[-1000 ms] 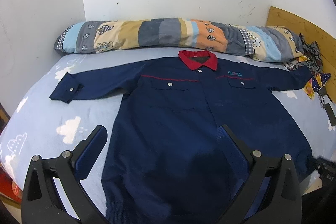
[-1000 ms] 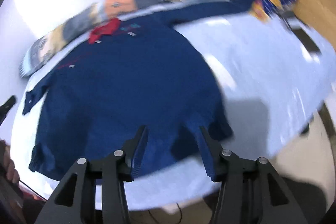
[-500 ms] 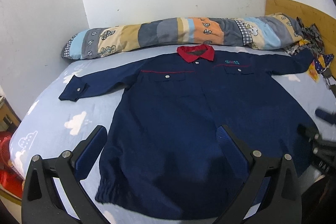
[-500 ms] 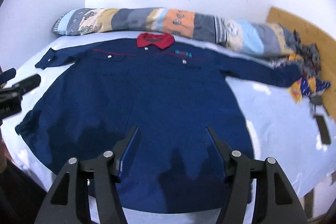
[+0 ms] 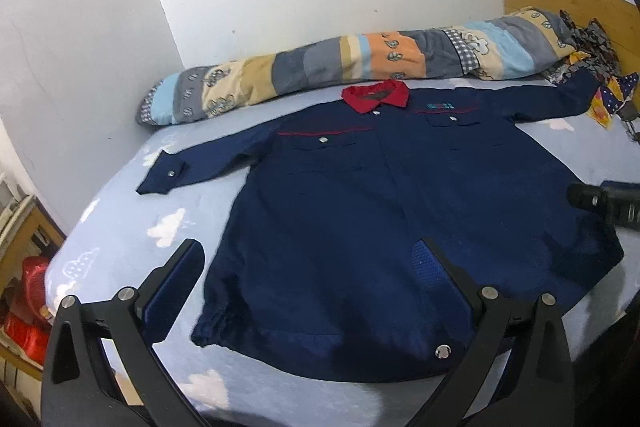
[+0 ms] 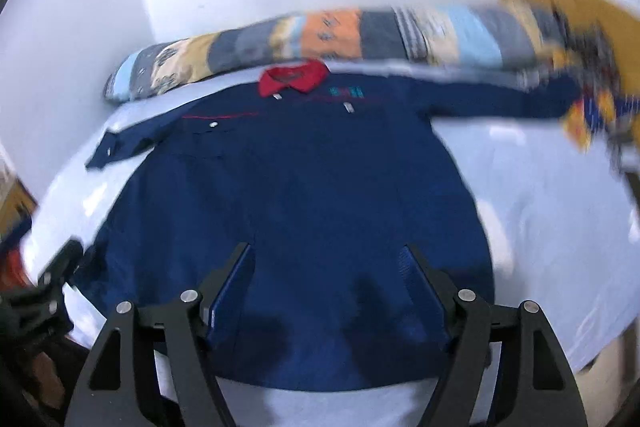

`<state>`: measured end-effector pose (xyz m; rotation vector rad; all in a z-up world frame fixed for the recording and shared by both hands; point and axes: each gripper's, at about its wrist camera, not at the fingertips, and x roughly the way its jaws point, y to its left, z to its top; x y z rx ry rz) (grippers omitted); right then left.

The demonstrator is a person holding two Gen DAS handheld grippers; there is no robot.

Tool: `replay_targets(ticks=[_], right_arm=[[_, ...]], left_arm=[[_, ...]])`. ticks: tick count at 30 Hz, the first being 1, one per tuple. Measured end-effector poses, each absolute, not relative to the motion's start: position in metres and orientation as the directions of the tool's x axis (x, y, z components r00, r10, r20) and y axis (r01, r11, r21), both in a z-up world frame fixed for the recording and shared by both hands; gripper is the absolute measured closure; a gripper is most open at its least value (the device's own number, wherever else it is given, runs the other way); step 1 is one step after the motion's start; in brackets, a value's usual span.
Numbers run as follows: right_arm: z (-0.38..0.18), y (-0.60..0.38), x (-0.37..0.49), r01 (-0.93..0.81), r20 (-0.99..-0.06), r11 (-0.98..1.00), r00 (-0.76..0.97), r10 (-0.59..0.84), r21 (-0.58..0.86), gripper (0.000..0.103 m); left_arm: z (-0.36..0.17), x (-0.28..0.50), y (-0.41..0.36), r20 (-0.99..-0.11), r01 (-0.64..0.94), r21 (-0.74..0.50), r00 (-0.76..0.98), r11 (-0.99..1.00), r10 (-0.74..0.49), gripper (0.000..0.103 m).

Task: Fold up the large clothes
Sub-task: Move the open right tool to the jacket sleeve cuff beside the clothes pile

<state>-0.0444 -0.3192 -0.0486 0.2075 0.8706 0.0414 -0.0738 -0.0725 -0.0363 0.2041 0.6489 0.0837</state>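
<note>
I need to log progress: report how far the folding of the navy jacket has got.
Done: the navy jacket lies spread flat, front up, on the cloud-print sheet, both sleeves out, red collar toward the rolled quilt.
In hand: nothing; the left gripper and right gripper hang open above the hem.
Left: every fold, since none is visible.

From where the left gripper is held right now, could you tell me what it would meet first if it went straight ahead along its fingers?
Most likely the navy jacket spread flat on the bed: the open left gripper points over its lower body, near the hem. Depth is unclear in the fisheye view, so the exact contact spot is uncertain.
</note>
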Motion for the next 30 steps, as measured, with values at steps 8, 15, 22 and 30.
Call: replay_targets(ticks=[8,15,22,30], right_arm=[[-0.061,-0.355,-0.043,0.151,-0.755,0.935,0.637,0.156,0.322,0.027],[-0.059,-0.343,-0.037,0.095,-0.749,0.95,0.64,0.169,0.296,0.027],[-0.074,-0.357,-0.025,0.143,-0.769,0.913,0.597,0.228,0.382,0.027],[-0.074,-0.414,-0.002,0.236,-0.739,0.837,0.62,0.263,0.495,0.027]], left_arm=[[-0.04,-0.046,-0.078,-0.602,0.01,0.163,0.793,0.987,0.091,0.0],[-0.046,-0.03,-0.073,-0.617,0.01,0.133,0.784,0.991,0.075,0.0],[-0.047,0.013,-0.074,-0.598,0.018,0.157,0.798,0.987,0.08,0.0],[-0.06,0.083,-0.075,-0.681,0.048,0.086,0.732,0.995,0.024,0.0]])
